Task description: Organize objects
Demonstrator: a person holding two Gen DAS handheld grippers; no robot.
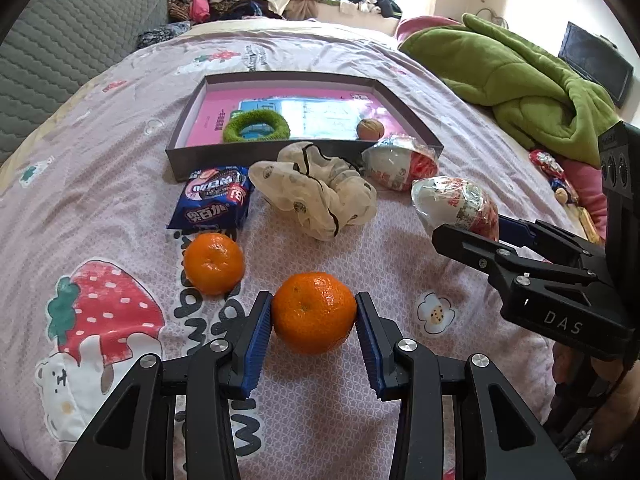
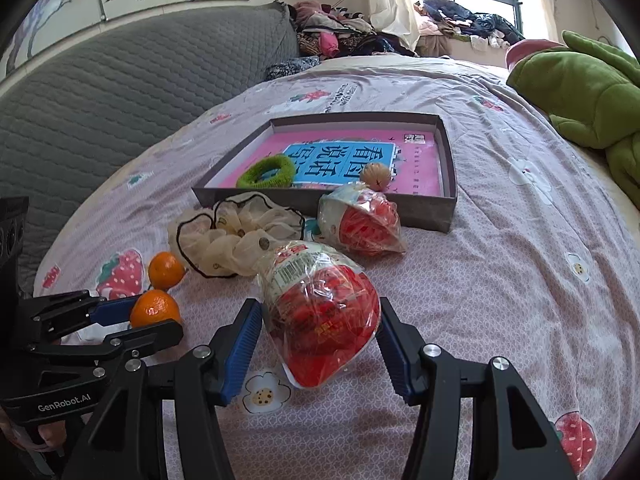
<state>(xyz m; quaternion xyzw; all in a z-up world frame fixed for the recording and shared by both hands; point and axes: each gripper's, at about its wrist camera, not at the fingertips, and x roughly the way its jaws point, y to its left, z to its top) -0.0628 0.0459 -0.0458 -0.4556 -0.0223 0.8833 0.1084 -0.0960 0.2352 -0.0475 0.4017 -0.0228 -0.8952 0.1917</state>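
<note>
Left claw (image 1: 314,312) pads touching near mandarin (image 1: 314,312) on bed (image 1: 360,256), apparently gripping. Right claw (image 2: 320,344) open around wrapped snack (image 2: 320,312). Box (image 1: 304,152) holds green ring (image 1: 256,125), walnut (image 1: 370,129); most items outside.

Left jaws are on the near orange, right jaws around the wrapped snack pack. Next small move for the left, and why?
Probably lift the near round orange mandarin straight up. The left gripper has both blue pads touching its sides, so the grasp looks set. The shallow grey cardboard tray lies ahead, and the cream fabric scrunchie sits between, so height first seems safest.
</note>
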